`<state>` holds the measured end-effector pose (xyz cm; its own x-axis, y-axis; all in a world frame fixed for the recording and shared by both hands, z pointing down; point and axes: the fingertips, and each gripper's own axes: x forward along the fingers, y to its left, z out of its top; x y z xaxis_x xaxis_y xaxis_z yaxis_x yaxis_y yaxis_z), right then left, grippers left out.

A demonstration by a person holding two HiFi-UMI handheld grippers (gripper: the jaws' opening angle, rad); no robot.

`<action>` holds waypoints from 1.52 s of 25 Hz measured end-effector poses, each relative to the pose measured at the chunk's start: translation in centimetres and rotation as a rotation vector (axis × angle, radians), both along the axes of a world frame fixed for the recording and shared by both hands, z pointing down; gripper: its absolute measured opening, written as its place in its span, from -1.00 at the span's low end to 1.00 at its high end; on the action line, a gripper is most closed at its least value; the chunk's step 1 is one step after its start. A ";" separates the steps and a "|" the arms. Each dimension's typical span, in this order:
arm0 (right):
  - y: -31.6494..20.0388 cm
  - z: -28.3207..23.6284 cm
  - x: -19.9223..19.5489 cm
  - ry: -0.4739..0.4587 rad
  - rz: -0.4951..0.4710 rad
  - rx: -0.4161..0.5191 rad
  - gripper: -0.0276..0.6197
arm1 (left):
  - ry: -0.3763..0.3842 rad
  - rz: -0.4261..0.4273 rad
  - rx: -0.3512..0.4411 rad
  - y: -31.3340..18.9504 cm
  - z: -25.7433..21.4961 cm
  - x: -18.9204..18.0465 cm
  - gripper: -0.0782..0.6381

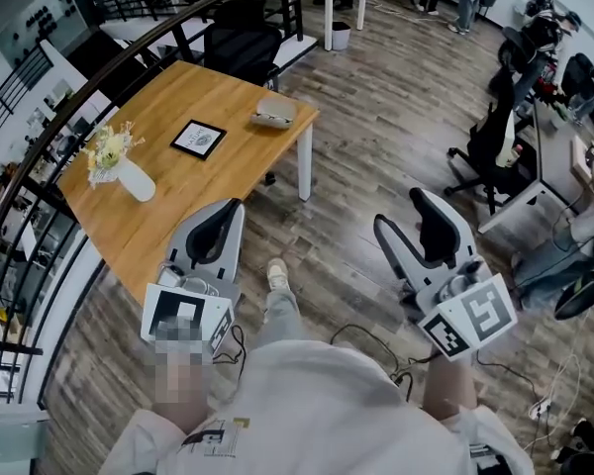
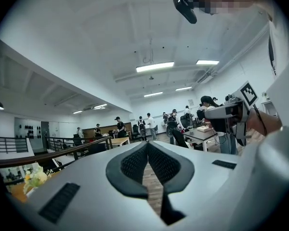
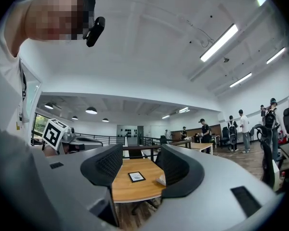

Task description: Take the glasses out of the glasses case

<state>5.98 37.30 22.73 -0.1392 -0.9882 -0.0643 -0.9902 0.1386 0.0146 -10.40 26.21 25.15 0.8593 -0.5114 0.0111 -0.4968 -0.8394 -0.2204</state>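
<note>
Both grippers empty, well short of the table

The left gripper (image 1: 225, 216) has its jaws closed tip to tip on nothing. The right gripper (image 1: 401, 213) stands wide open, empty. Well ahead of them, the glasses case (image 1: 274, 115) lies on the wooden table (image 1: 158, 216), right of a framed picture (image 1: 198, 139).

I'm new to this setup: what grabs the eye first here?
The orange wooden table at upper left, carrying a white vase of flowers, a black-framed picture and a grey case near its far corner. Nearer, two tools hang above the floor: the left tool shut, the right tool open, both empty.
</note>
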 end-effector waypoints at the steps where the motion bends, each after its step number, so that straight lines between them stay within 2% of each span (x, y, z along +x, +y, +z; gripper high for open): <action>1: -0.9 0.2 0.4 0.000 0.001 -0.005 -0.09 | -0.006 0.000 0.003 -0.9 0.2 0.5 -0.73; 7: -8.3 1.5 1.7 -0.002 -0.013 -0.042 -0.11 | -0.022 0.002 -0.015 -8.0 1.3 2.3 -0.73; 14: -19.6 2.7 3.5 0.015 -0.021 -0.106 -0.11 | -0.050 0.010 -0.042 -18.6 2.0 4.5 -0.73; 20: -29.9 2.3 4.2 0.005 -0.032 -0.122 -0.11 | -0.073 0.021 -0.054 -28.3 1.8 5.5 -0.73; 27: -41.0 3.7 4.6 -0.010 -0.024 -0.176 -0.11 | -0.101 0.071 -0.103 -38.3 3.8 6.4 -0.73; 29: -43.6 4.1 4.6 -0.006 -0.029 -0.197 -0.11 | -0.109 0.089 -0.109 -40.5 4.2 6.8 -0.73; 32: -46.5 4.7 4.9 -0.003 -0.031 -0.217 -0.11 | -0.106 0.066 -0.150 -43.0 4.4 7.0 -0.73; 35: -48.5 4.8 4.9 -0.020 -0.031 -0.210 -0.15 | -0.111 0.082 -0.118 -44.9 4.7 7.0 -0.73; 38: -50.2 5.3 5.0 -0.021 -0.048 -0.227 -0.16 | -0.109 0.066 -0.139 -46.3 5.0 7.1 -0.73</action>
<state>10.98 -12.89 28.04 -0.1876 -0.9699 0.1555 -0.9822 0.1831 -0.0430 -3.27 -20.04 30.15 0.8807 -0.4411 0.1727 -0.4191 -0.8955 -0.1496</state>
